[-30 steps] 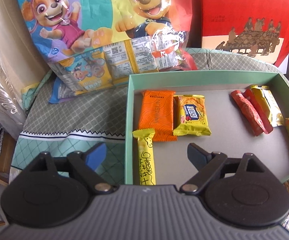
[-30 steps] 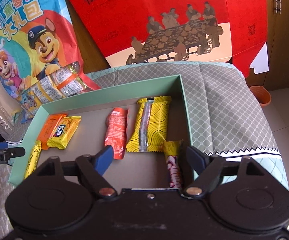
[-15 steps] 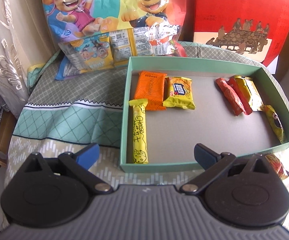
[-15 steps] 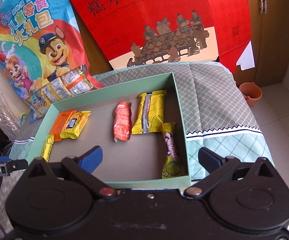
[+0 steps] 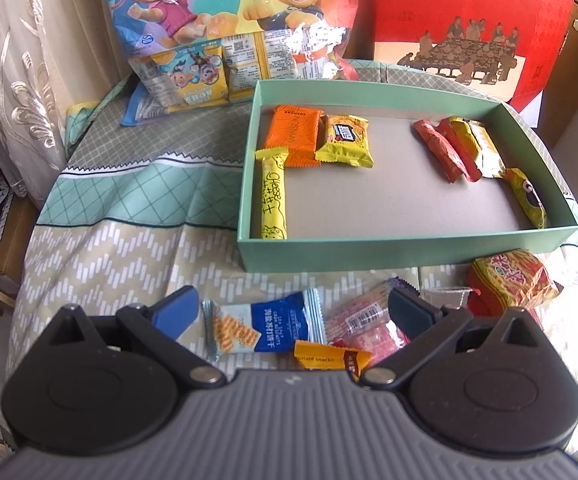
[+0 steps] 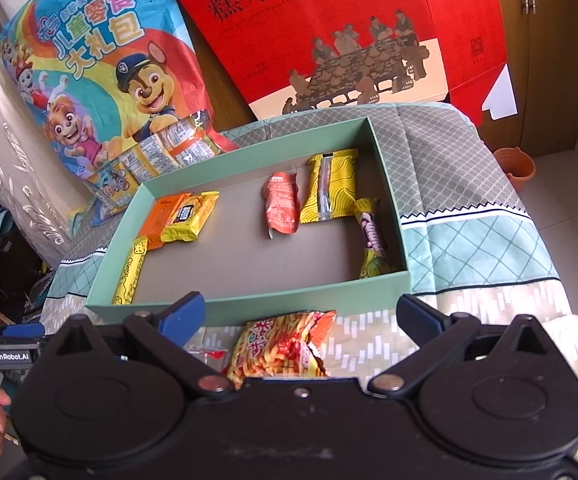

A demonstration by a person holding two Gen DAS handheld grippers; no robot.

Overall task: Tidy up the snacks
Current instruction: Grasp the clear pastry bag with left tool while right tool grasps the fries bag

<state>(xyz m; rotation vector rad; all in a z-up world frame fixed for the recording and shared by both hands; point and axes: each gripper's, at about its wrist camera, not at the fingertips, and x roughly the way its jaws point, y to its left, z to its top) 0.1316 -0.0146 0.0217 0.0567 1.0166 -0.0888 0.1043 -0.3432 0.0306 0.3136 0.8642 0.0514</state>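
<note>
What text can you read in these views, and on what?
"Cheese": yellow stick pack in the green box.
"儿童零食大礼包": cartoon snack bag.
"糕承萬福": red gift bag.
"GenRobot.AI": left gripper.
Other wrappers' print: too small or blurred.

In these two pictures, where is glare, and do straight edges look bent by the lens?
Left wrist view: bright glare on the shiny cartoon snack bag, washing out its print; the green box shows a slightly curved front wall. Right wrist view: softer light, little glare; the red gift bag leans and the wooden cabinet bows near the edge.
</note>
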